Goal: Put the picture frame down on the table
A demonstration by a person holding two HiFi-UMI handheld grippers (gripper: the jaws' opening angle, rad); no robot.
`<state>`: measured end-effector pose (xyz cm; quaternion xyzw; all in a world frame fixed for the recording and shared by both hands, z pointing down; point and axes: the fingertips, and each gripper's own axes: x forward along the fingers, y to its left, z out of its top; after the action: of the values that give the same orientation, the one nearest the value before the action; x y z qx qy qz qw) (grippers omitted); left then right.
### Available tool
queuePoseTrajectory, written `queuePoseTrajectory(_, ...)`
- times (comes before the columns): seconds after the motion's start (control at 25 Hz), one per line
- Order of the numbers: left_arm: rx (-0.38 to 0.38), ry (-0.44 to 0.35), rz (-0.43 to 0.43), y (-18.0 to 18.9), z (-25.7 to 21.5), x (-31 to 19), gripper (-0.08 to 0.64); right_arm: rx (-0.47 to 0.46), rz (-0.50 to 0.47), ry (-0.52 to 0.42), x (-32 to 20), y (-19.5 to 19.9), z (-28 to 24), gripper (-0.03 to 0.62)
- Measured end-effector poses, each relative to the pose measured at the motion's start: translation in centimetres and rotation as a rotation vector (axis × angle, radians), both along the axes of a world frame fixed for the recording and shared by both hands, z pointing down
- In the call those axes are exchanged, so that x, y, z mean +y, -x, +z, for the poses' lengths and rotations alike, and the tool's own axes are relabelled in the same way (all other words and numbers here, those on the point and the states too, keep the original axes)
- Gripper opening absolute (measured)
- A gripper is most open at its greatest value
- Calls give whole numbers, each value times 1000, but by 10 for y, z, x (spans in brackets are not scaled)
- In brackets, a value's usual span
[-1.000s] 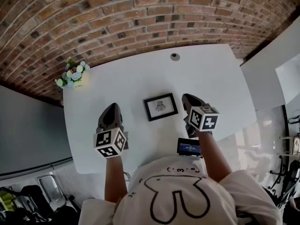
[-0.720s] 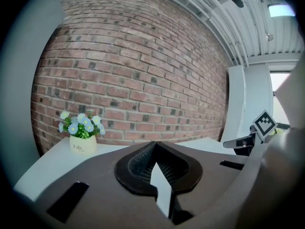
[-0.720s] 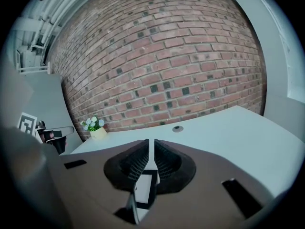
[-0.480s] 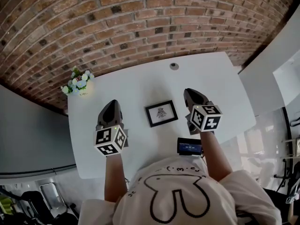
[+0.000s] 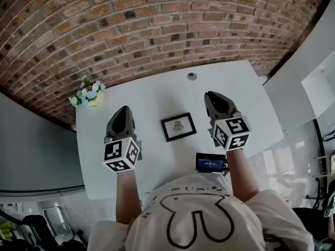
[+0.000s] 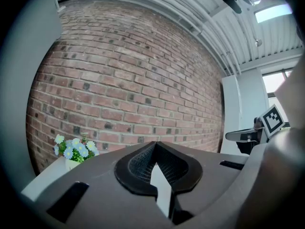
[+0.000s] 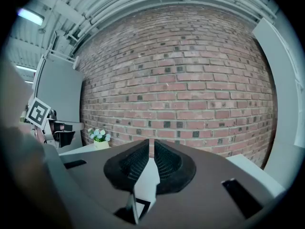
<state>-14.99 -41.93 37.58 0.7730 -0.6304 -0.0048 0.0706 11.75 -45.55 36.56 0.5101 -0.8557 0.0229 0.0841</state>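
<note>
A white table (image 5: 157,90) stands against a brick wall (image 5: 157,25). The picture frame (image 5: 178,127) lies flat on the table, near its middle, between the two grippers and touching neither.

Left gripper (image 5: 122,110): left of the frame, above the table. Its jaws are pressed together at the tips, with nothing between them.

Right gripper (image 5: 211,95): right of the frame. Its jaws are almost together, only a thin slit remains, and nothing is held.

A pot of flowers (image 5: 87,93) stands at the far left corner. A small screen device (image 5: 210,163) sits at the near edge, beside the right forearm.
</note>
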Motion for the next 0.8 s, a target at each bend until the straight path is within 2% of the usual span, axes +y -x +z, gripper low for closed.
queuePoseTrajectory(0.28, -46, -148, 51, -11, -31, 11, 12, -39, -65, -168, 21, 11, -34, 34)
queuePoseTrajectory(0.44, -66, -196, 62, -13, -40, 14, 12, -36, -83, -268, 32, 16, -51, 21)
queuePoseTrajectory(0.56, -67, -205, 67, -12, -41, 15, 12, -20, -95, -295, 36, 20, -55, 17)
queuePoseTrajectory(0.8, -68, -212, 74, -10, -42, 15, 12, -37, -42, -300, 39, 11, -58, 17)
